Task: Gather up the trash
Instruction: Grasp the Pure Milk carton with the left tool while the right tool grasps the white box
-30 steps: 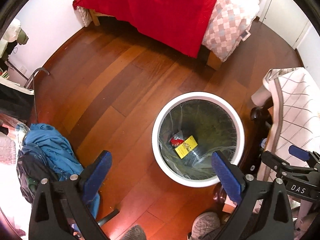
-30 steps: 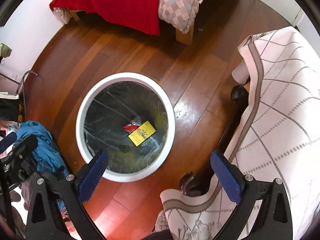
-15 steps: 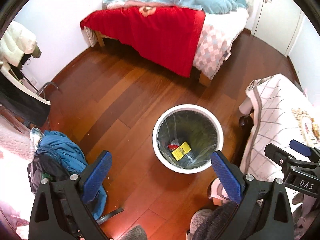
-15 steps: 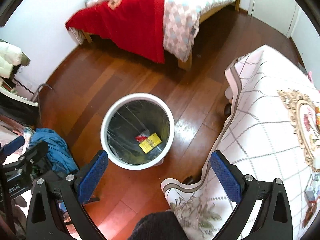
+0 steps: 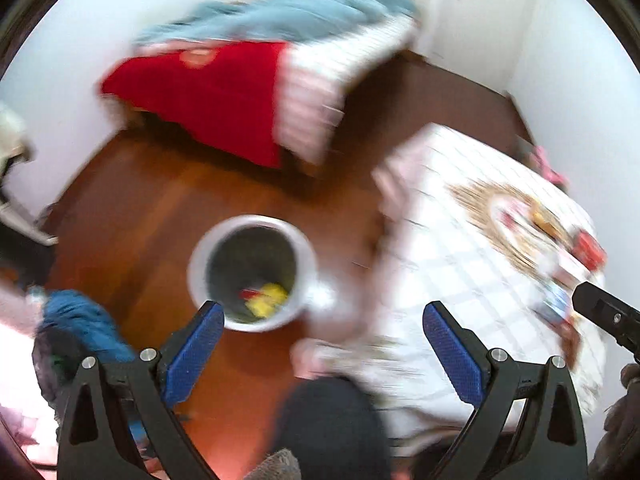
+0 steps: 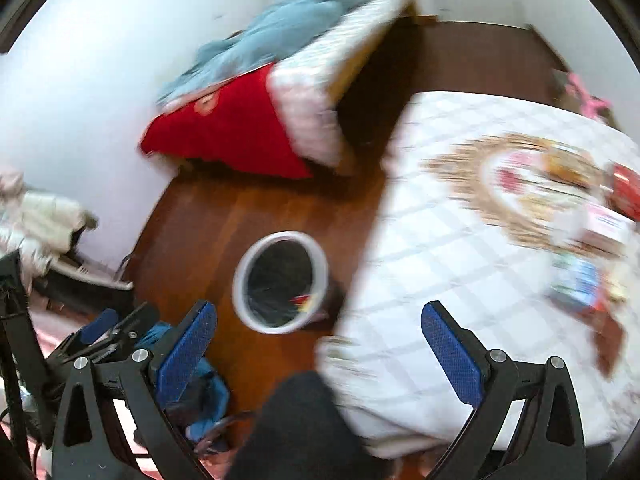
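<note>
A round white trash bin (image 5: 200, 256) (image 6: 322, 264) with a clear liner stands on the wooden floor, far below. A yellow wrapper (image 5: 270, 298) and a red scrap lie at its bottom. My left gripper (image 5: 322, 344) is open and holds nothing. My right gripper (image 6: 318, 344) is open and empty too. To the right, the table with a checked white cloth (image 5: 452, 248) (image 6: 432, 248) carries blurred small items: a red packet (image 5: 588, 248) (image 6: 624, 190) and a blue and white one (image 6: 580, 280). Both views are motion-blurred.
A bed with a red blanket (image 5: 216, 92) (image 6: 228, 136) and a light blue cover stands at the far wall. A heap of blue clothes (image 5: 80, 320) lies left of the bin. A person's dark knee (image 5: 328, 428) (image 6: 296, 428) shows at the bottom.
Both grippers have risen far above the bin and swung right, so the bin looks smaller and the table top with its items has come into view. Both stay open.
</note>
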Demonstrator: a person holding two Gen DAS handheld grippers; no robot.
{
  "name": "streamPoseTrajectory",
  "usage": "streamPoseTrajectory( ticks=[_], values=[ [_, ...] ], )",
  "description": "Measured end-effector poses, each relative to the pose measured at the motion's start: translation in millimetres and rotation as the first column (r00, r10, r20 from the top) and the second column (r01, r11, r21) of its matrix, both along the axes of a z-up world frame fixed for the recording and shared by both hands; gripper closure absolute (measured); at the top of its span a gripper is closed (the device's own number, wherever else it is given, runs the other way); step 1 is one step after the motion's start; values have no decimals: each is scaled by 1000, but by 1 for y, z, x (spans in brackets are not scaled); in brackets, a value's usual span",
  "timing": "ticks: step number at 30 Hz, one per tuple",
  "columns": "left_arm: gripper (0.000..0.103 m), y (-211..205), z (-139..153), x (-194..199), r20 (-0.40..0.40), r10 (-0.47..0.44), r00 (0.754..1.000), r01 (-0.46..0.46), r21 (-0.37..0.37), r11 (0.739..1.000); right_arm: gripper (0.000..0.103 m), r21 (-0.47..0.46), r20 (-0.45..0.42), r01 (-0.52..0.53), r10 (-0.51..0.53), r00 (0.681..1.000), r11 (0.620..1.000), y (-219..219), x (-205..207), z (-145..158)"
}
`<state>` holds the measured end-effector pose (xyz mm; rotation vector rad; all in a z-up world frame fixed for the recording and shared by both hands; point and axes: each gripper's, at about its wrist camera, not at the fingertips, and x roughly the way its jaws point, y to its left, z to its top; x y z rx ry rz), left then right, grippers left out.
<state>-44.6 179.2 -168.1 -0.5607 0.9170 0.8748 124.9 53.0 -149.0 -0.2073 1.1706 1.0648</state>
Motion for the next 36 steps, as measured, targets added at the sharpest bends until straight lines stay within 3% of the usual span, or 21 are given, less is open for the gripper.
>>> streamPoseTrajectory(
  ticks=[5,10,14,19,24,25,26,28,30,33,35,36],
  values=[
    [2,-51,-48,125,-28,-162,986,159,-94,983,0,-150,90,179,-167,982,972,-88,97,-18],
    [1,-94,-88,218,-79,-255,964,239,-163,957,0,-333,158,318,-280,947,888,-161,205,-51],
    [2,-109,-102,259,-98,-244,965,216,-234,948,0,-434,215,385,-321,922,814,-199,271,-86],
    [2,-116,-105,291,-47,-205,978,177,-343,922,0,-458,230,409,-339,912,789,-211,319,-121],
    [2,-112,-118,316,-57,-137,989,99,-434,896,1,-479,200,366,-307,930,798,-197,339,-153],
    [2,-107,-125,321,-69,-122,990,76,-466,881,6,-483,191,358,-303,934,799,-194,341,-157],
    [2,-104,-130,324,-74,-110,991,60,-491,869,22,-485,179,351,-303,936,801,-193,341,-163],
    [2,-97,-142,331,-92,-91,992,29,-524,851,42,-472,138,349,-323,936,810,-193,338,-166],
    [3,-93,-147,335,-91,-78,993,17,-536,844,52,-463,99,343,-337,936,817,-193,331,-166],
    [18,-89,-144,337,-86,-53,995,0,-526,850,55,-449,33,331,-355,934,830,-196,314,-165],
    [39,-89,-140,335,-85,-67,994,16,-495,869,55,-430,-31,324,-372,928,842,-198,301,-164],
    [40,-90,-139,337,-91,-102,991,46,-480,876,55,-425,-46,322,-376,926,846,-199,297,-164]
  ],
)
